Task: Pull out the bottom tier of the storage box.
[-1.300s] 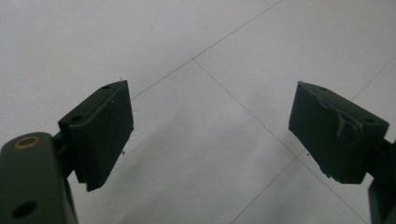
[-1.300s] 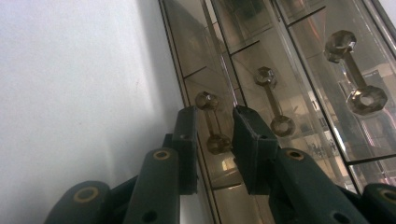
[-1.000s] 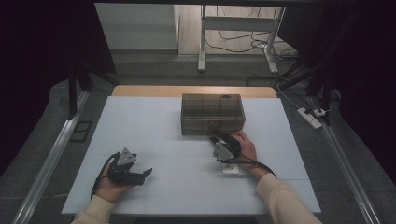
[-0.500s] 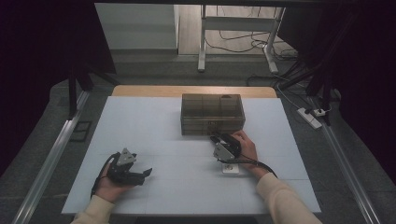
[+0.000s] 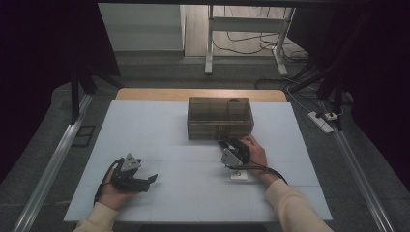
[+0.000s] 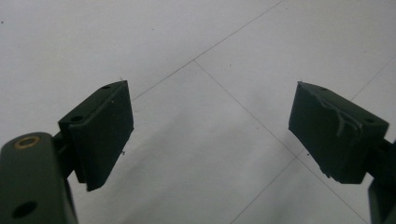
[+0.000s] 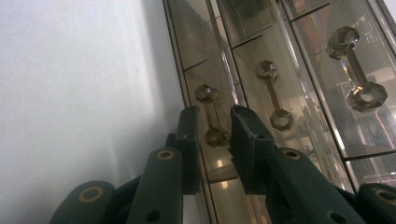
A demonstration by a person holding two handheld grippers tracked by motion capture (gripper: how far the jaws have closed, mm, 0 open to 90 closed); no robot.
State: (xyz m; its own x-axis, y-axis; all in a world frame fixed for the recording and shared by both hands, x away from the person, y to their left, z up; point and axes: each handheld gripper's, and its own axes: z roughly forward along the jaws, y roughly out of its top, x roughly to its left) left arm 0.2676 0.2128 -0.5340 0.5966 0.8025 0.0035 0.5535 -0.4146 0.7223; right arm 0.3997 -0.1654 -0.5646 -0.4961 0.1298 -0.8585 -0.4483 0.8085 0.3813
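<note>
Nothing much has shifted since the earlier frames: both hands sit where they were and the box has not budged; right jaws look about as narrow as before.

Near left: left hand-held gripper (image 5: 151, 179) lies low over the white surface (image 5: 193, 193), well apart from the work. In the left gripper view its jaws stand wide with bare surface between them, holding and touching nothing.

Near right: a small white block (image 5: 238, 174) lies on the surface just under the right hand.

Right hand-held gripper (image 7: 215, 135) is at the near face of the drawer box (image 5: 220, 118), toward its right end. Jaws are narrowed around the nearest drawer handle (image 7: 211, 114), a slim bar with a faceted knob at each end. The knob sits in the gap; whether the pads actually press on it is not clear here, so contact is unsure.

Handling, as a judgement: the box looks like smoky clear hard plastic, stiff, smooth, likely light enough to slide on the surface if a drawer is tugged with nothing bracing it. The handle is small, hard, glossy, so it is probably slippery; grab the thin bar between the knobs so the knobs stop the pads sliding off. Pull straight out, gently, since thin plastic walls could crack or the drawer could jam.

Farther along the face, two more handles (image 7: 273, 95) sit on neighbouring drawers, untouched.
</note>
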